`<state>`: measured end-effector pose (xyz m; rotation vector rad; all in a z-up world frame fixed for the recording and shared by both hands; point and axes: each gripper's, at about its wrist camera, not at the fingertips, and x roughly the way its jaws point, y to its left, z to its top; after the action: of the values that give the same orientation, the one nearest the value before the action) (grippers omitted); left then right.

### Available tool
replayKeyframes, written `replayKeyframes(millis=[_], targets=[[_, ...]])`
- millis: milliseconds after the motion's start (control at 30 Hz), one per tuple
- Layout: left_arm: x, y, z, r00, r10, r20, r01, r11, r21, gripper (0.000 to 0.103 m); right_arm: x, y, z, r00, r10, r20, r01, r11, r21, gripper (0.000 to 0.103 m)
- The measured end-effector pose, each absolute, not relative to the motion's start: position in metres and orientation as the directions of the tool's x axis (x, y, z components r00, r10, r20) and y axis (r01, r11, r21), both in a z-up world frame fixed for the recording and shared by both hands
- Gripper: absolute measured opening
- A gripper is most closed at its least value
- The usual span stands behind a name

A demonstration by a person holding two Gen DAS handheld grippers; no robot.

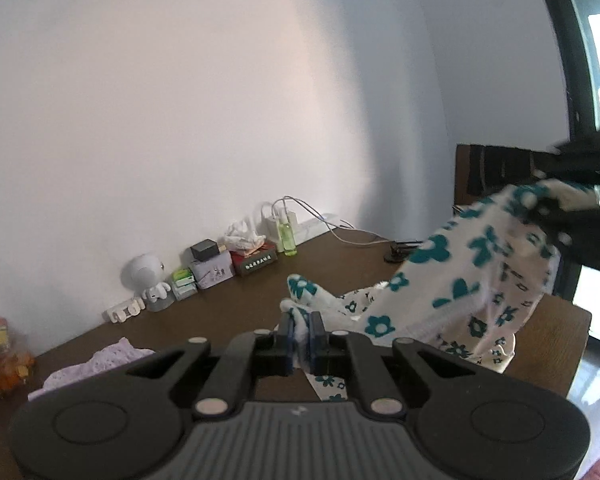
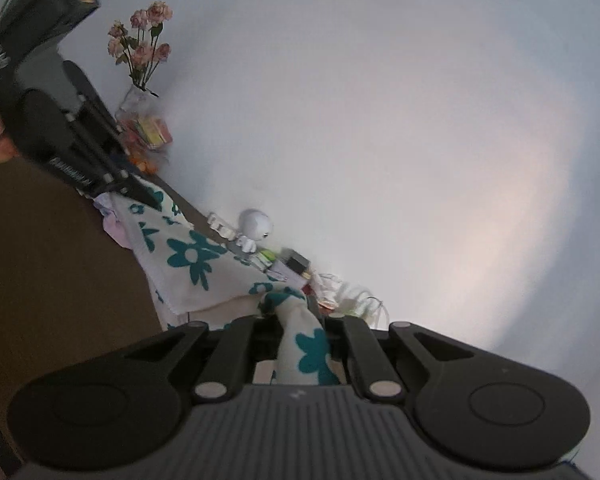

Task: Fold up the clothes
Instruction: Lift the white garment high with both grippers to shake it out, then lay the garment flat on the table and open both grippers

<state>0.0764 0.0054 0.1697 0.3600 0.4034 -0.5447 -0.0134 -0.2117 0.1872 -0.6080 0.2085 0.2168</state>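
Left wrist view: the left gripper (image 1: pixel 300 334) pinches a corner of the floral cloth (image 1: pixel 460 276), which stretches up off the table (image 1: pixel 228 308) to the right.

Right wrist view: the right gripper (image 2: pixel 296 320) pinches another bunch — cloth spread between both, no fold made yet, I judge.

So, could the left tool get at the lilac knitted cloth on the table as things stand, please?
Probably not yet: the left tool is shut on the floral garment, so although the lilac cloth lies uncovered nearby, it must let go first.
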Motion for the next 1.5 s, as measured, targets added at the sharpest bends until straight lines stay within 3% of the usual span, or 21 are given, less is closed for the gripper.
replayKeyframes(millis=[167, 267, 367, 467, 567, 700, 833, 900, 1000, 1133, 1200, 1267, 1367, 1500], targets=[[0.175, -0.021, 0.164, 0.755, -0.333, -0.565, 0.465, 0.879, 0.102, 0.005, 0.087, -0.212, 0.182, 0.937, 0.053, -0.346, -0.257, 0.774, -0.578, 0.005], [0.263, -0.033, 0.205, 0.794, -0.293, -0.533, 0.34, 0.94, -0.011, 0.005, 0.174, -0.211, 0.211, 0.948, -0.071, -0.309, -0.156, 0.746, -0.648, 0.004], [0.313, -0.037, 0.296, 0.873, -0.304, -0.381, 0.282, 0.953, -0.114, 0.005, 0.234, -0.214, 0.294, 0.976, -0.173, -0.133, 0.033, 0.722, -0.692, 0.004], [0.312, -0.04, 0.395, 0.952, -0.266, -0.15, 0.253, 0.962, -0.099, 0.004, 0.247, -0.215, 0.389, 0.975, -0.2, 0.097, 0.212, 0.708, -0.673, 0.004], [0.285, -0.039, 0.459, 0.972, -0.234, 0.011, 0.235, 0.971, -0.047, 0.004, 0.233, -0.215, 0.444, 0.956, -0.157, 0.247, 0.282, 0.726, -0.627, 0.005], [0.244, -0.031, 0.471, 0.973, -0.203, 0.113, 0.2, 0.979, 0.044, 0.004, 0.211, -0.213, 0.44, 0.952, -0.041, 0.302, 0.24, 0.71, -0.662, 0.005], [0.188, -0.024, 0.409, 0.959, -0.237, 0.158, 0.207, 0.961, 0.185, 0.004, 0.187, -0.211, 0.384, 0.967, 0.055, 0.249, 0.142, 0.697, -0.703, 0.005], [0.157, -0.022, 0.354, 0.96, -0.261, 0.103, 0.228, 0.938, 0.26, 0.004, 0.165, -0.209, 0.335, 0.979, 0.113, 0.17, 0.053, 0.667, -0.743, 0.005], [0.124, -0.016, 0.258, 0.938, -0.322, -0.132, 0.346, 0.901, 0.262, 0.004, 0.129, -0.208, 0.249, 0.981, 0.193, -0.037, -0.15, 0.614, -0.775, 0.005], [0.095, -0.007, 0.125, 0.781, -0.376, -0.499, 0.482, 0.871, 0.098, 0.003, 0.09, -0.208, 0.121, 0.866, 0.268, -0.423, -0.497, 0.559, -0.663, 0.005], [0.086, 0.003, 0.079, 0.703, -0.384, -0.599, 0.476, 0.879, -0.005, 0.003, 0.074, -0.208, 0.067, 0.777, 0.282, -0.562, -0.61, 0.559, -0.562, 0.005], [0.08, 0.015, 0.052, 0.656, -0.394, -0.644, 0.462, 0.884, -0.069, 0.003, 0.06, -0.204, 0.032, 0.725, 0.289, -0.626, -0.652, 0.582, -0.486, 0.005], [0.077, 0.031, 0.035, 0.638, -0.396, -0.66, 0.445, 0.89, -0.104, 0.003, 0.033, -0.215, 0.018, 0.696, 0.318, -0.644, -0.662, 0.632, -0.403, 0.005], [0.086, 0.033, 0.034, 0.614, -0.389, -0.687, 0.445, 0.889, -0.107, 0.008, 0.058, -0.222, 0.034, 0.68, 0.343, -0.648, -0.656, 0.68, -0.329, 0.009]])
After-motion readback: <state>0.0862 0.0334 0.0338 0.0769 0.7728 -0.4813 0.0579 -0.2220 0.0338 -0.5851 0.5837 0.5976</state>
